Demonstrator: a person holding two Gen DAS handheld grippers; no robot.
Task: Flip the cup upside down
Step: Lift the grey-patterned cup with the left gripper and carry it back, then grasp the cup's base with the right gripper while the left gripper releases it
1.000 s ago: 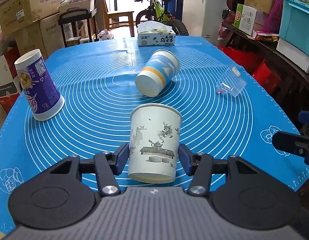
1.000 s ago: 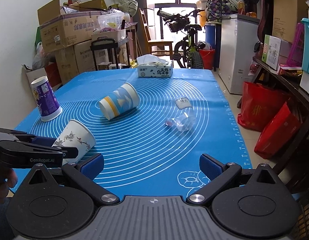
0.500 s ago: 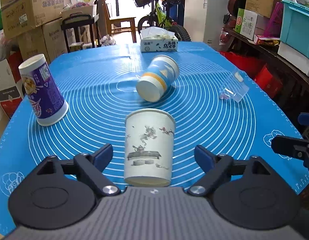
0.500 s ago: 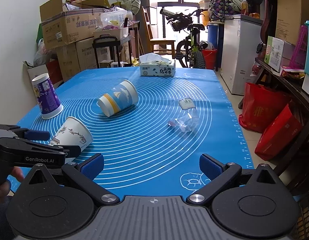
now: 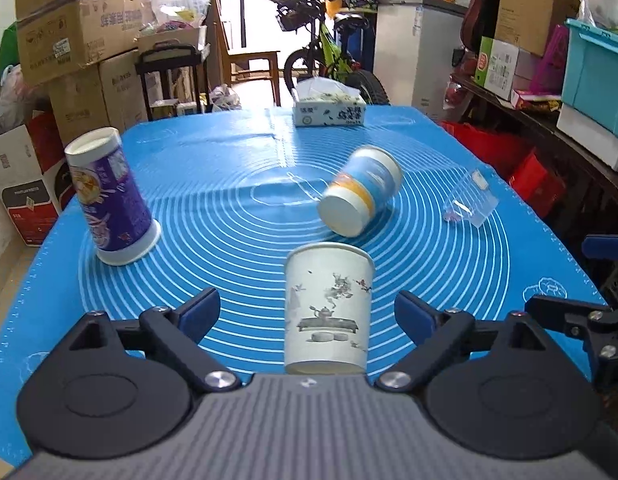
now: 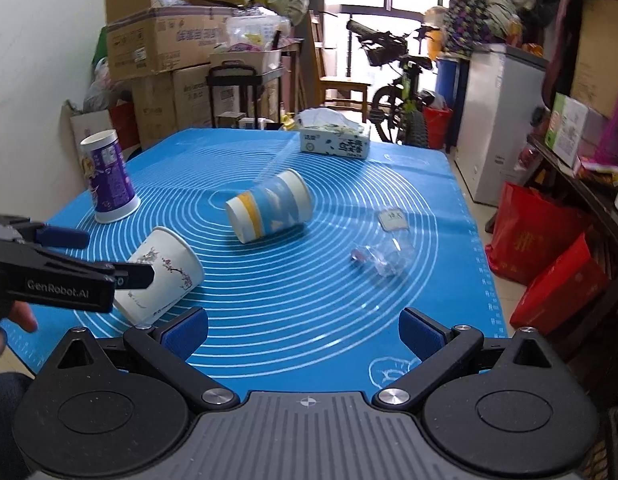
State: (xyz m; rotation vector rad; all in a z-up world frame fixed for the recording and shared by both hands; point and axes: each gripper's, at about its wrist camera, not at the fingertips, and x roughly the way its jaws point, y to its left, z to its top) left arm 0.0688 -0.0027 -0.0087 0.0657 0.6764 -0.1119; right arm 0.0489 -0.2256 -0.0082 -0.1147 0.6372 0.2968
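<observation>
A white paper cup with an ink painting (image 5: pixel 329 304) stands upside down on the blue mat (image 5: pixel 229 184), between the fingers of my left gripper (image 5: pixel 309 312), which is open and clear of it. It also shows in the right wrist view (image 6: pixel 165 272), with the left gripper (image 6: pixel 69 256) beside it. A blue, white and orange cup (image 5: pixel 361 190) lies on its side in the middle of the mat. A purple cup (image 5: pixel 109 200) stands upside down at the left. My right gripper (image 6: pixel 305 330) is open and empty near the front edge.
A crumpled clear plastic cup (image 6: pixel 381 252) lies on the right of the mat. A tissue box (image 5: pixel 329 110) stands at the far edge. Cardboard boxes, a bicycle, a white freezer and red bags surround the table.
My left gripper opened, let go of the white painted cup and drew back a little. The cup stands on the mat. The right gripper has hardly moved.
</observation>
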